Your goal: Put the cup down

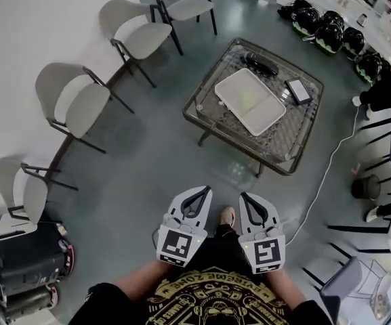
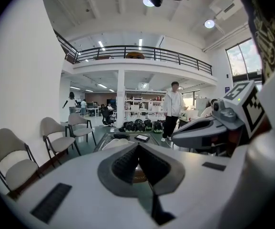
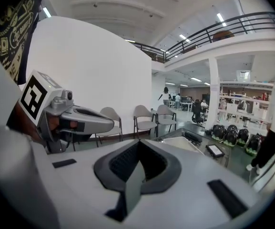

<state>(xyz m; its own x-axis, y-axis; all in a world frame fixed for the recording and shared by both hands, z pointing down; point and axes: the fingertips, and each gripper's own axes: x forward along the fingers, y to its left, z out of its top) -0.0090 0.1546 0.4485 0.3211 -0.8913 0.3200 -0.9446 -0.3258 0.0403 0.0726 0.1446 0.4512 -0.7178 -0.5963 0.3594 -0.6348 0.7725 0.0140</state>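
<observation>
No cup shows in any view. Both grippers are held side by side close to my body, pointing toward the low table [image 1: 209, 114]. The left gripper [image 1: 205, 189] has its jaws together at the tips with nothing between them, and its own view shows the same [image 2: 138, 144]. The right gripper [image 1: 244, 196] is shut and empty too, its tips meeting in its own view [image 3: 138, 142]. Each gripper appears beside the other: the right gripper [image 2: 208, 130] in the left gripper view, the left gripper [image 3: 75, 120] in the right gripper view.
A white tray [image 1: 249, 100], a black remote [image 1: 259, 62] and a tablet [image 1: 298, 91] lie on the table. Several chairs [image 1: 73, 103] line the left wall. Helmets [image 1: 327, 32] sit beyond the table, a white cable [image 1: 327, 175] crosses the floor, and a person [image 2: 174, 109] stands near the table.
</observation>
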